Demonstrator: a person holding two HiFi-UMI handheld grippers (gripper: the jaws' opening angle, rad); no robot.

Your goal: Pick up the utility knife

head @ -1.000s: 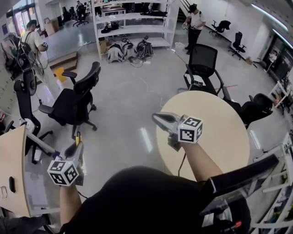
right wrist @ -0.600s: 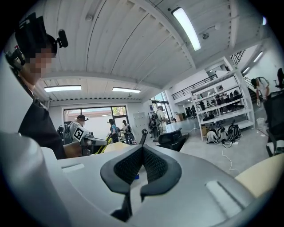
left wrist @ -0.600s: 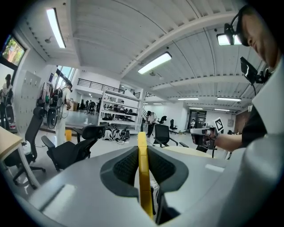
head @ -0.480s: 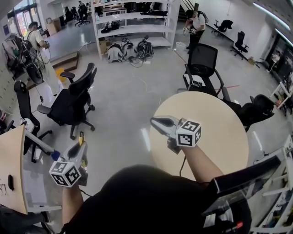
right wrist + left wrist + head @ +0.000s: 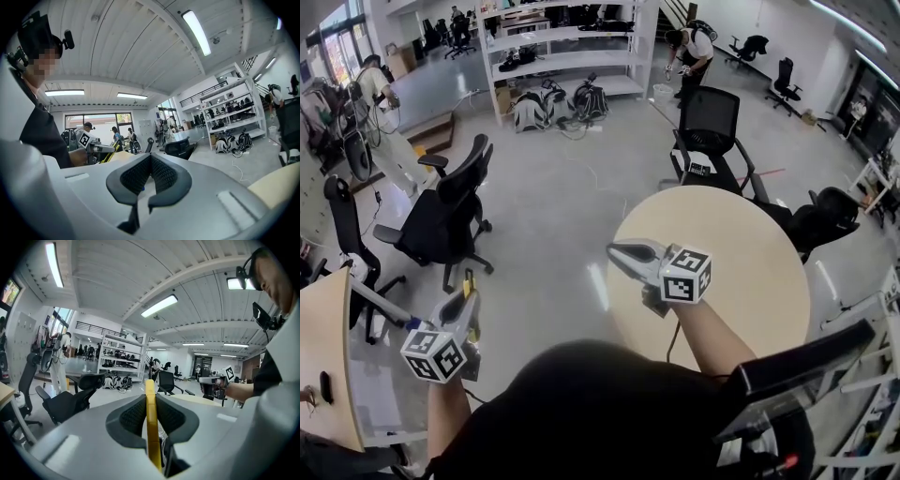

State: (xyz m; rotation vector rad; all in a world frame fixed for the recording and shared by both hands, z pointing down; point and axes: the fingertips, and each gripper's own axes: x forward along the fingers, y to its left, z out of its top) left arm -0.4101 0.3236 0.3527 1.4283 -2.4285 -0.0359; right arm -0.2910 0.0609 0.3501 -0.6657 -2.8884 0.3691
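Low at the left, over bare floor (image 5: 553, 216) between the desk (image 5: 321, 347) edge and the round table (image 5: 759, 272), the left gripper (image 5: 461, 302) is clamped on the yellow utility knife (image 5: 151, 427), which stands on edge between the pads and pokes out past the tips. The right gripper (image 5: 617, 251) hangs over the table's left rim, jaws pressed together on nothing. A black office chair (image 5: 445, 211) stands ahead of the left gripper, with wide floor open beside it.

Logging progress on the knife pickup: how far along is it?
Done: the yellow utility knife is off any surface, clamped in the left gripper above the floor. In hand: that grip. Left: nothing visible for the pickup; the right gripper is shut and empty near the round table.
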